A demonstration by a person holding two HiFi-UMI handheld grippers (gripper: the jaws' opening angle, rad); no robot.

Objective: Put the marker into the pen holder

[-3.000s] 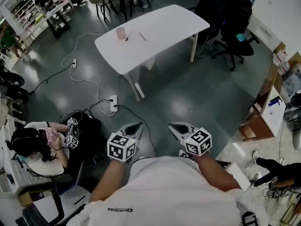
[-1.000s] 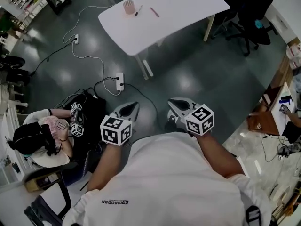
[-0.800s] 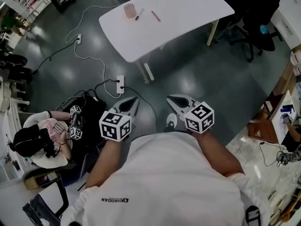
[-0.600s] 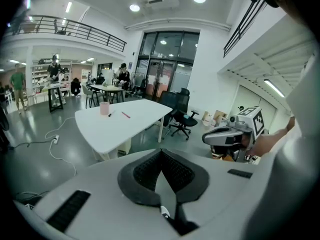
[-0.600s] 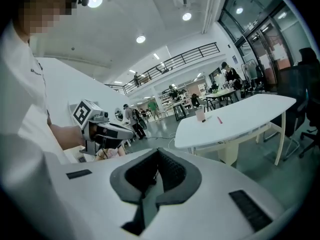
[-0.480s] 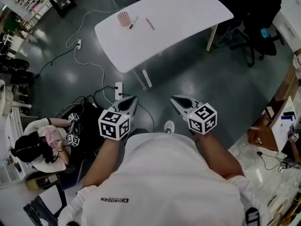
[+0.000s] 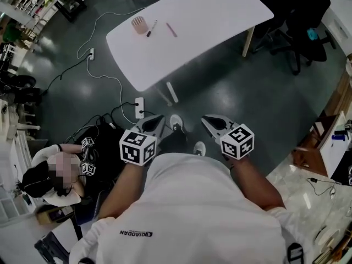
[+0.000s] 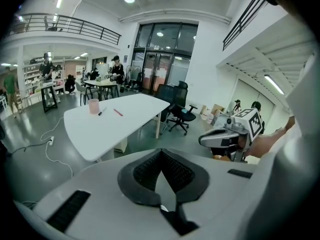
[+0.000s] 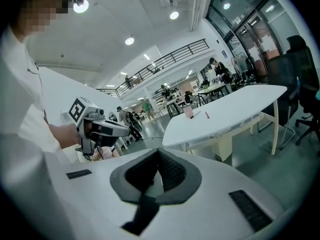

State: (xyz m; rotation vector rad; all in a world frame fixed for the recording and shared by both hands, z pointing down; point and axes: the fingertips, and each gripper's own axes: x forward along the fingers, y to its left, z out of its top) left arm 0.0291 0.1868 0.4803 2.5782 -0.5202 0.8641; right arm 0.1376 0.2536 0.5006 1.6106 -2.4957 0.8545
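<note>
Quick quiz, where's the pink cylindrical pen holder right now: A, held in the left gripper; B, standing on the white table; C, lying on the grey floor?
B: the pink cylindrical pen holder stands on the white table, beside the black marker.

Wears a white short-sleeved shirt point(image 7: 192, 213) with one line of small dark print (too small to read). Dark trousers point(image 7: 175, 139), white shoes point(image 7: 176, 121). Left gripper point(image 7: 155, 121) and right gripper point(image 7: 212, 120): pale grey shells tapering to a point, dark inside. Bears on each a white cube point(image 7: 138, 146) with black square markers. Shows, close up, black ribbed pads point(image 8: 172, 170) in a dark grey collar point(image 8: 131, 176), with black slotted insets in the white casing point(image 8: 100, 219).
</note>
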